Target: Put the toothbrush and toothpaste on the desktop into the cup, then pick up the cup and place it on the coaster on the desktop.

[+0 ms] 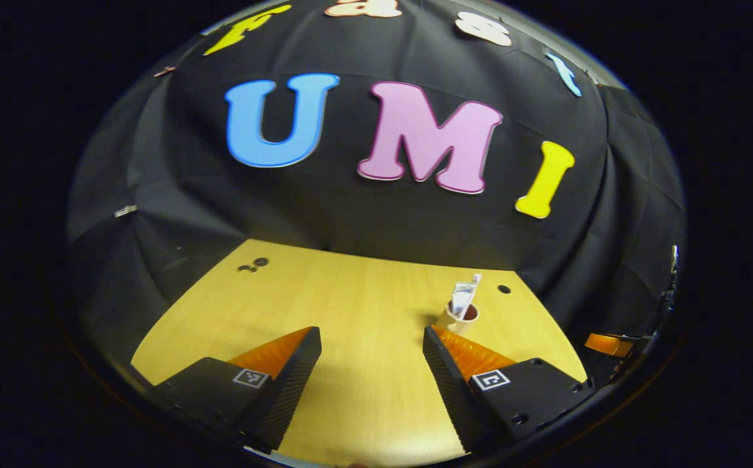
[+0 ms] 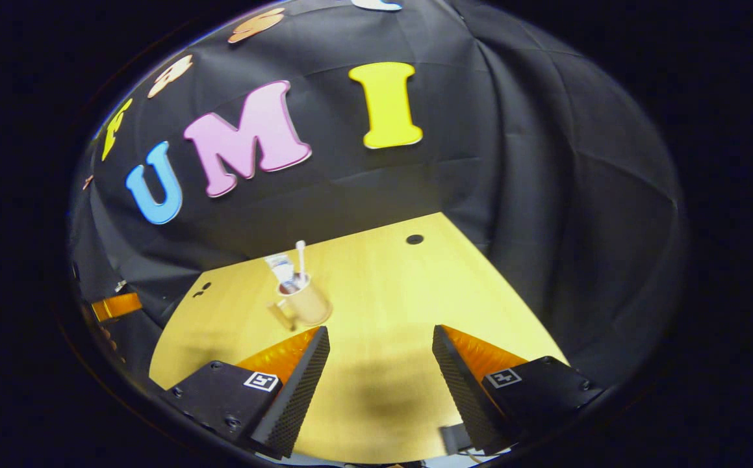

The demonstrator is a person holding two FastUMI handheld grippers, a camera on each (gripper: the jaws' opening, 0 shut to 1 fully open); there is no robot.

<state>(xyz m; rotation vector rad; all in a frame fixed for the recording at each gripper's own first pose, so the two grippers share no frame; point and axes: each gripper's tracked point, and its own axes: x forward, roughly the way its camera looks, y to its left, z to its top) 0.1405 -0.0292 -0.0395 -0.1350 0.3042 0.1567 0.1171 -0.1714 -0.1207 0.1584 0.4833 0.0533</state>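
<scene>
Both claws — left claw (image 1: pixel 371 364) and right claw (image 2: pixel 381 364) — hang spread and empty over the worktop (image 2: pixel 376 292), the cup (image 2: pixel 305 302) with toothbrush (image 2: pixel 300 255) and toothpaste (image 2: pixel 281 266) ahead of them — a clumsy grab could tip it.

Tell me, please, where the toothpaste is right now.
The toothpaste stands in the cup beside the toothbrush, on the desktop left of centre in the right gripper view.

The left gripper (image 1: pixel 371 354) has two wedge-shaped jaws, each with a ribbed inner face of fine ridges, mounted on a blocky matte housing. Each housing carries a small square white-bordered marker tag and round screw heads near its outer edge. The right gripper (image 2: pixel 381 354) is built alike: ribbed wedges, square tags, screws on the housings.
</scene>
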